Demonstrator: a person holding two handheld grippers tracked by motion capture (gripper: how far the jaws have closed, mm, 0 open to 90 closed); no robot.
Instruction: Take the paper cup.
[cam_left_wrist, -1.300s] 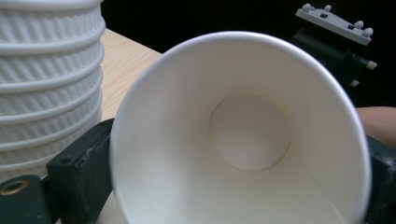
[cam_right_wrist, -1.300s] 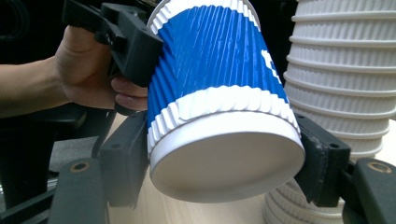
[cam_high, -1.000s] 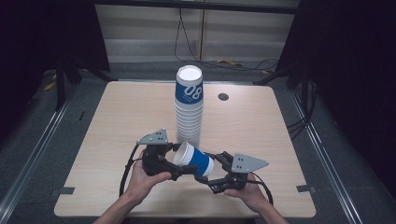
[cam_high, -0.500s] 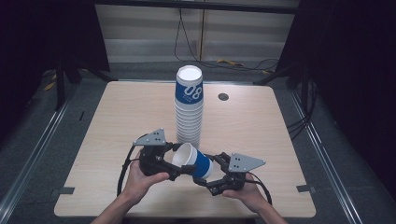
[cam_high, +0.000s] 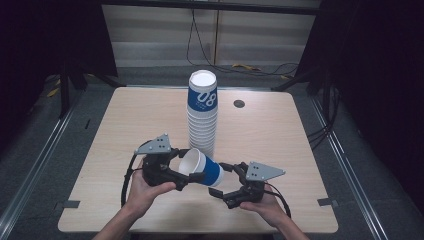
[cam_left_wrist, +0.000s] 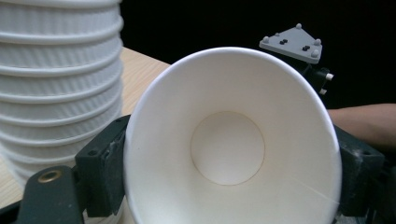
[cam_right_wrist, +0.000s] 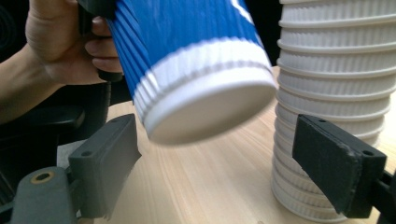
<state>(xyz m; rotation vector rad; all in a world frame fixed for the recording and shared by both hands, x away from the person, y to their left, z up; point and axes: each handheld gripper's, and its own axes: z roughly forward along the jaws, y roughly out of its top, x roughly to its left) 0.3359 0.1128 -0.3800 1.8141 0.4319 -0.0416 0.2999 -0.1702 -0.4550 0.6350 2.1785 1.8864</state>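
A tall stack of ribbed white cups (cam_high: 202, 117), the top one blue with "08", stands mid-table. My left gripper (cam_high: 192, 165) is shut on a single blue-and-white cup (cam_high: 206, 169), held on its side just in front of the stack. In the left gripper view the cup's white mouth (cam_left_wrist: 229, 149) faces the camera, with a jaw pressed on each side of the rim. My right gripper (cam_high: 223, 180) is open beside the cup's base. In the right gripper view the base (cam_right_wrist: 210, 107) hangs above and between the spread jaws, touching neither.
The stack (cam_right_wrist: 331, 93) stands close on the right of the right gripper view and on the left of the left gripper view (cam_left_wrist: 56, 84). A small dark round mark (cam_high: 239, 104) lies on the wooden table (cam_high: 125, 125) behind the stack. Dark floor surrounds the table.
Both hands have shifted only slightly. The cup stays clamped in the left gripper, its mouth tipped a little more upward, and the right gripper stays open by its base.
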